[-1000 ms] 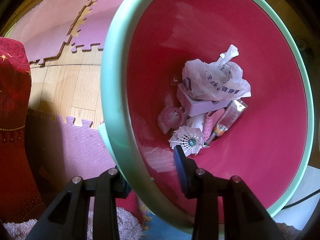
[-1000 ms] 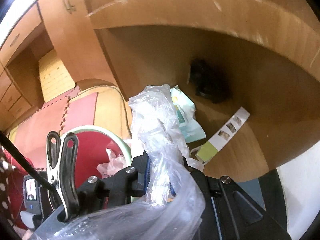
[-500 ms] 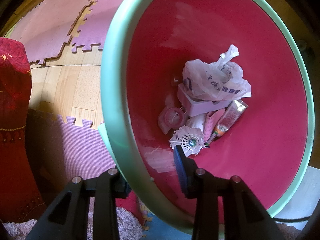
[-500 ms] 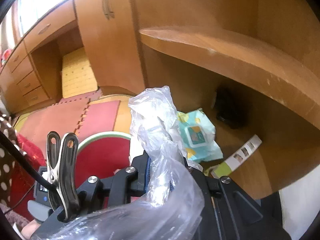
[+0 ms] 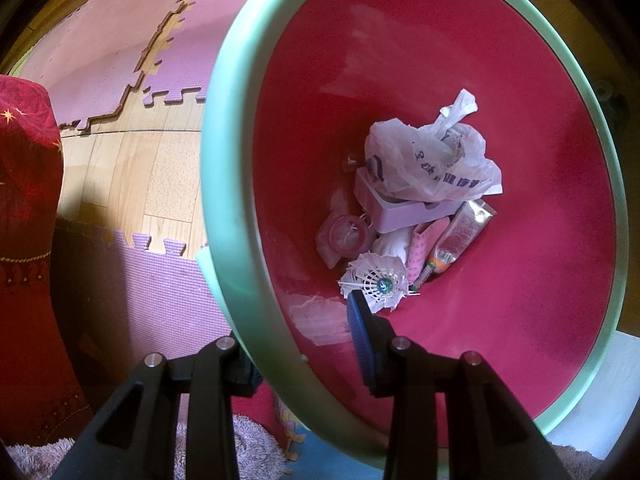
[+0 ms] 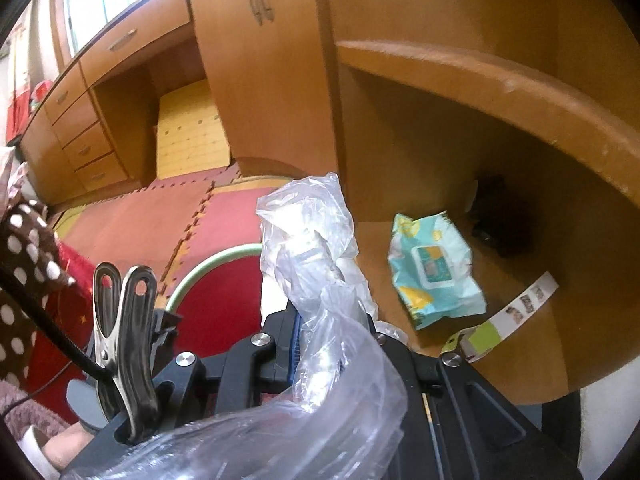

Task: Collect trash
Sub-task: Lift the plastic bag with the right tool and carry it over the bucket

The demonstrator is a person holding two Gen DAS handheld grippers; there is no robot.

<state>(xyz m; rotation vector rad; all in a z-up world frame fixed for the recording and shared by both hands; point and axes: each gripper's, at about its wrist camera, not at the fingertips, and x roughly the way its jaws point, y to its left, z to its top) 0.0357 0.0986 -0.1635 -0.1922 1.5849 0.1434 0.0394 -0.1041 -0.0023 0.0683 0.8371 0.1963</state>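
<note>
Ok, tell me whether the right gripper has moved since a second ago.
Yes. The right gripper, shut on the clear plastic bag, has swung left: the wipes pack under the desk slid rightward in its view.

Both handheld tools are built of matte black plastic: the left gripper [image 5: 304, 344] has two flat angular finger arms with triangular cut-outs, each carrying round silver screw heads near the knuckles, and a ribbed blue pad [image 5: 360, 340] facing inward on one finger. The right gripper [image 6: 320, 340] has the same black arms and silver screws, with a blue ribbed pad edge showing. A shiny steel spring clip [image 6: 124, 344] stands in its left side, beside a thin black cable [image 6: 48, 332]
</note>
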